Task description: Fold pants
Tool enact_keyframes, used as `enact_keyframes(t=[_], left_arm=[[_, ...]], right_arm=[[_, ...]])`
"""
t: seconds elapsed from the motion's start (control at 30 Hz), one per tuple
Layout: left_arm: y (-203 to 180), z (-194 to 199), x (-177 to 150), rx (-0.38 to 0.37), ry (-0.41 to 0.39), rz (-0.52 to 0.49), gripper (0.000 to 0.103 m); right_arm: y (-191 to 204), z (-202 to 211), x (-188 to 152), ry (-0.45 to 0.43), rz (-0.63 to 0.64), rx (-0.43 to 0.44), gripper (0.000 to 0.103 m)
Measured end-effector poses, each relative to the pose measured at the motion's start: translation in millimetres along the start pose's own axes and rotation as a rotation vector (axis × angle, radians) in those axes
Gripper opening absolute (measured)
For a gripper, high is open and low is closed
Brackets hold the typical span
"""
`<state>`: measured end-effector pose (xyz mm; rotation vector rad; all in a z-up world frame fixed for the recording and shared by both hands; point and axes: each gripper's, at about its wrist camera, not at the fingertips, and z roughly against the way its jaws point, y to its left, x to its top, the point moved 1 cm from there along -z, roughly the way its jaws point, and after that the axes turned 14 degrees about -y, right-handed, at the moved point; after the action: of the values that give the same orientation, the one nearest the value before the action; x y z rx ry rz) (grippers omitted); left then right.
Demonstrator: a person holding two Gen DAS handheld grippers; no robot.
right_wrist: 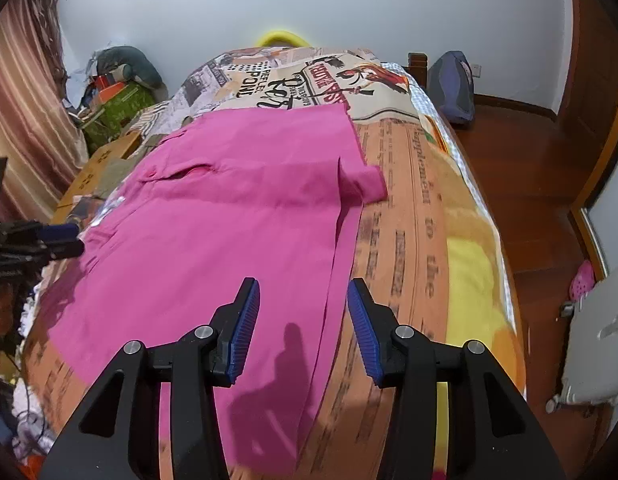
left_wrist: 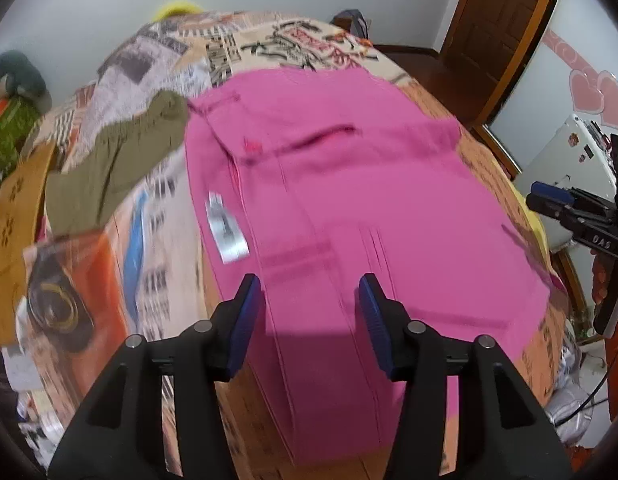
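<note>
The pink pants (right_wrist: 213, 208) lie spread on the bed (right_wrist: 409, 216), already doubled, with one small corner turned over at the far right edge. The cloth looks light, soft and limp, so I judge it will sag and slide if it is lifted at one point only; better to take two corners of the near edge, one in each gripper. The left gripper (left_wrist: 309, 312) hangs above the near part of the pants, pointing steeply down, its jaws apart and holding nothing. The right gripper (right_wrist: 303, 316) hovers over the right edge of the cloth, jaws also apart and empty.
</note>
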<state>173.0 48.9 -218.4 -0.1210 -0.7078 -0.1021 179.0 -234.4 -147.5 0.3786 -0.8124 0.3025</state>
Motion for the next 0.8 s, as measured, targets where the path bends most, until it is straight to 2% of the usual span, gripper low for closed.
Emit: enact_keyframes(t=[0.1, 0.2, 0.27, 0.33, 0.43, 0.57, 0.8], left_arm=[[-1.3, -0.8, -17.8, 0.005, 0.028, 0.019, 0.051], [0.2, 4.8, -31.0, 0.012, -0.002, 0.033, 0.052], [2.3, 6.7, -31.4, 0.009, 0.003, 0.048, 0.052], [4.0, 7.8, -24.8, 0.043, 0.005, 0.032, 0.051], [9.4, 13.2, -4.1, 0.075, -0.056, 0.017, 0.051], [25.6, 5.6, 30.1, 0.092, -0.101, 0.059, 0.052], [53.7, -46.0, 80.7, 0.151, -0.093, 0.056, 0.052]], right_arm=[[1.7, 0.0, -12.8, 0.028, -0.017, 0.009, 0.043], [3.0, 2.0, -18.6, 0.033, -0.02, 0.006, 0.043], [2.5, 1.7, -17.1, 0.029, -0.023, 0.004, 0.043], [2.0, -0.5, -7.0, 0.003, -0.027, 0.0, 0.043], [1.8, -1.2, 0.1, -0.023, -0.023, -0.003, 0.043], [-0.3, -21.0, 22.4, -0.063, 0.014, -0.025, 0.046], [-10.1, -58.9, 50.5, -0.082, 0.077, -0.05, 0.047]])
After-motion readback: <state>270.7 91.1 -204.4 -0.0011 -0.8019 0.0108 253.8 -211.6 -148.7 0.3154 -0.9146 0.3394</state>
